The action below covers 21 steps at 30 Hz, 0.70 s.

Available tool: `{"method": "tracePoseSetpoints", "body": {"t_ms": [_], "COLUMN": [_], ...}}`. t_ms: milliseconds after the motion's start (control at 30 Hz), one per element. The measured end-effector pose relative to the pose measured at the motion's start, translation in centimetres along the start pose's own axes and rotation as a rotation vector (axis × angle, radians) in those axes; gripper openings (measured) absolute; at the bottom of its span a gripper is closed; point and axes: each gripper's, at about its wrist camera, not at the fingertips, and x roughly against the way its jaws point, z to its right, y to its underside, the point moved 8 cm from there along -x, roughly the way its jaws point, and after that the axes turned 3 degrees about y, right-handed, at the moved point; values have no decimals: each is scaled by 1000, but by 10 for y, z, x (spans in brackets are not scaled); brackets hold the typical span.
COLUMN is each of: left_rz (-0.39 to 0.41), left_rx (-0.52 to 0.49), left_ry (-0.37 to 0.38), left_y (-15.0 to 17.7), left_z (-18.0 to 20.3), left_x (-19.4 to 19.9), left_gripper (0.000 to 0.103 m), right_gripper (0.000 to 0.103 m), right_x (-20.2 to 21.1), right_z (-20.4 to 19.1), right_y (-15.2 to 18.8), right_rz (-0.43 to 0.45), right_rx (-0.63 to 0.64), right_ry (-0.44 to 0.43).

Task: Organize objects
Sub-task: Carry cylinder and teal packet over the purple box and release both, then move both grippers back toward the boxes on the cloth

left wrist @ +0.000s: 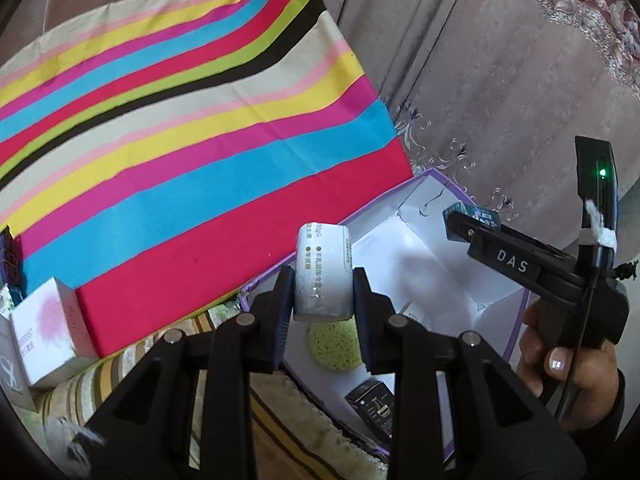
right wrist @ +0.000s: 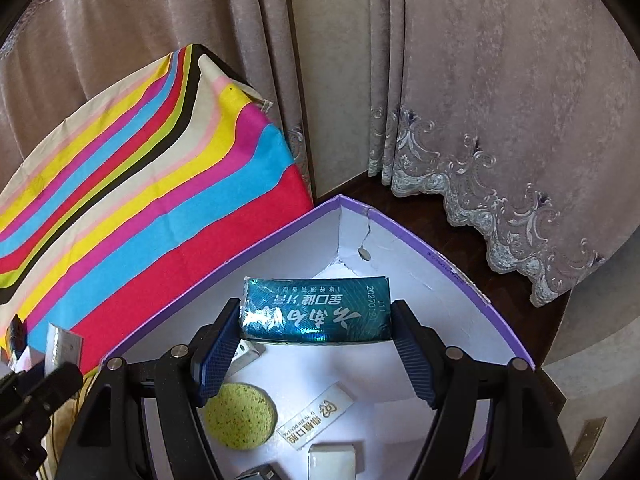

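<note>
My left gripper [left wrist: 323, 292] is shut on a small white box [left wrist: 323, 272] with printed text, held above the near-left edge of the purple-rimmed white box [left wrist: 420, 264]. My right gripper [right wrist: 316, 320] is shut on a teal toothpaste box [right wrist: 316, 310], held over the purple-rimmed box's inside [right wrist: 288, 264]. The right gripper also shows in the left wrist view [left wrist: 472, 224], over the box's far side. Inside the box lie a green round sponge [right wrist: 242, 416], a white labelled box [right wrist: 316, 418], a small white box [right wrist: 332, 460] and a black box [left wrist: 372, 404].
A striped multicoloured cloth [left wrist: 180, 128] covers the surface to the left. A pink-and-white box [left wrist: 48, 328] stands at its near-left corner on a striped mat [left wrist: 280, 440]. Curtains [right wrist: 480, 120] hang behind. Dark floor [right wrist: 460, 232] lies beyond the box.
</note>
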Motion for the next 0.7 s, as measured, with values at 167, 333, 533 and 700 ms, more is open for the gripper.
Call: {"method": "tracePoseSetpoints", "body": {"t_ms": [167, 333, 533, 700], "left_rz": [-12, -4, 56, 116], "left_rx": [42, 48, 73, 82], "left_ry": [1, 1, -8, -47], "left_y": [0, 1, -3, -5], "left_z": [-7, -8, -16, -31], "left_x": [-7, -5, 10, 31], "left_gripper": [60, 62, 62, 62], "right_gripper": [84, 85, 85, 85], "right_x": [-8, -9, -3, 7], "right_z": [-7, -9, -16, -44], "right_y": [0, 0, 4, 7], "right_rz": [-5, -13, -16, -19], "right_rx": [8, -10, -12, 29], "right_ry": [-21, -38, -55, -95]}}
